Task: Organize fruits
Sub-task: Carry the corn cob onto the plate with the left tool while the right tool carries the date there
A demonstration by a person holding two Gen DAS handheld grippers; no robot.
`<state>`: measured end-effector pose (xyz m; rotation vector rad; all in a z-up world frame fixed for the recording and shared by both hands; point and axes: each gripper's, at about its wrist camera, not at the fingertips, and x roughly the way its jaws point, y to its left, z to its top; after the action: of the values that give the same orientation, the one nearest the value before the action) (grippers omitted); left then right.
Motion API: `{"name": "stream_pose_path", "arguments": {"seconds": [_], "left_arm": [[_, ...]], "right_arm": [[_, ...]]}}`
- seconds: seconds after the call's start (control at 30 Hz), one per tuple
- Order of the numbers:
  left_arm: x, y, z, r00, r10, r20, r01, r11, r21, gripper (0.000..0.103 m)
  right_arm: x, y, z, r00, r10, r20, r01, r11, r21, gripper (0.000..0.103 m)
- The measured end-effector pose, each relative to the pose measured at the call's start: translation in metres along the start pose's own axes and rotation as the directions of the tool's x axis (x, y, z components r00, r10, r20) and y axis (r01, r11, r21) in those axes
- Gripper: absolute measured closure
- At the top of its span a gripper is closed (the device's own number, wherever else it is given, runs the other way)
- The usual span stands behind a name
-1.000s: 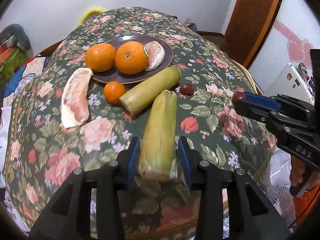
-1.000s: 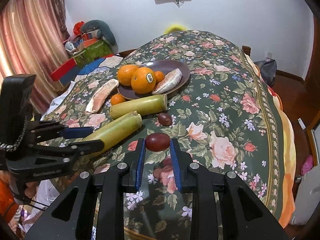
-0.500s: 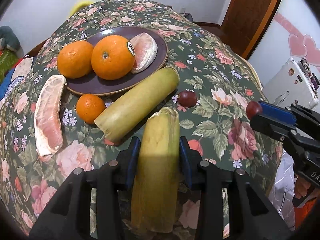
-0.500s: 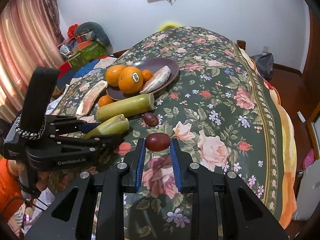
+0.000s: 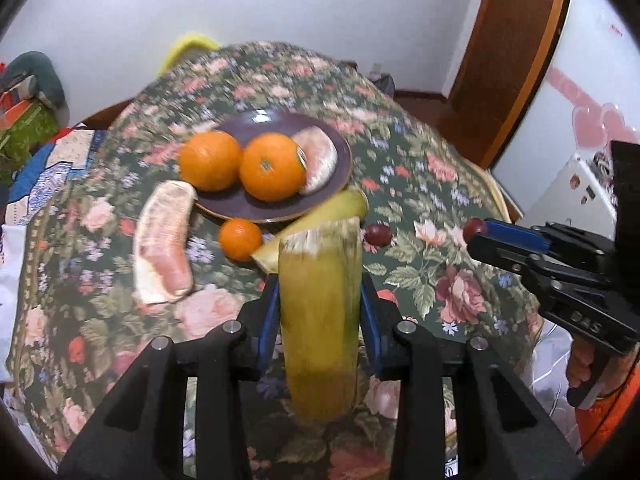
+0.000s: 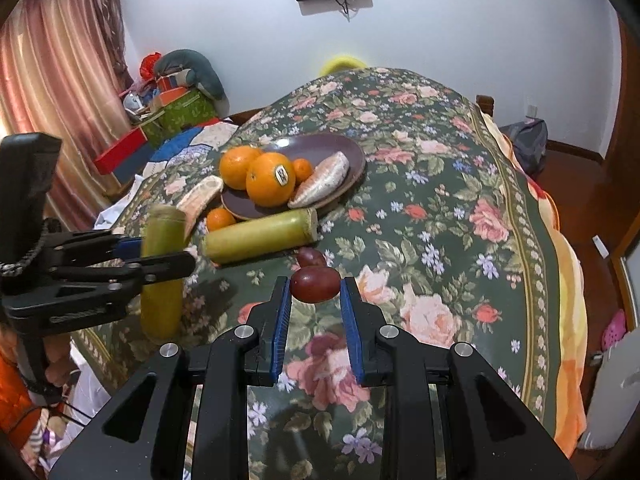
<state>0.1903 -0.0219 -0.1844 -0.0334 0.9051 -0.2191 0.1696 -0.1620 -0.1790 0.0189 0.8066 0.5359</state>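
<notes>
While left claw clamps sugarcane (tilted), right claw grips grape

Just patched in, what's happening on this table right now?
A person is sorting fruit with two handheld grippers. The left gripper is clamped on a sugarcane piece, lifted off the floral tablecloth. The right gripper grips a dark red grape. Oranges and a pomelo segment sit on the purple plate.

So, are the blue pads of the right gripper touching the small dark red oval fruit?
Touching. The right wrist view shows the right gripper with both blue pads pressed against the sides of the dark red oval fruit, no gap, fruit held above the floral tablecloth.
</notes>
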Motion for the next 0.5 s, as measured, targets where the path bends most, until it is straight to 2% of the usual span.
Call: {"name": "stream_pose_path", "arguments": {"seconds": [0.23,0.5], "left_arm": [[-0.022,0.02,0.012,0.997,0.011,0.071,-0.008,0.999,-0.046,0.067],[-0.025,0.041,0.041,0.991,0.016,0.133,-0.004,0.996,-0.086,0.067]], "right_arm": [[0.007,0.004,0.02,1.0,0.008,0.025,-0.008,1.0,-0.014,0.08],[0.019,0.009,0.044,0.999,0.011,0.051,-0.008,0.999,-0.042,0.08]]}}
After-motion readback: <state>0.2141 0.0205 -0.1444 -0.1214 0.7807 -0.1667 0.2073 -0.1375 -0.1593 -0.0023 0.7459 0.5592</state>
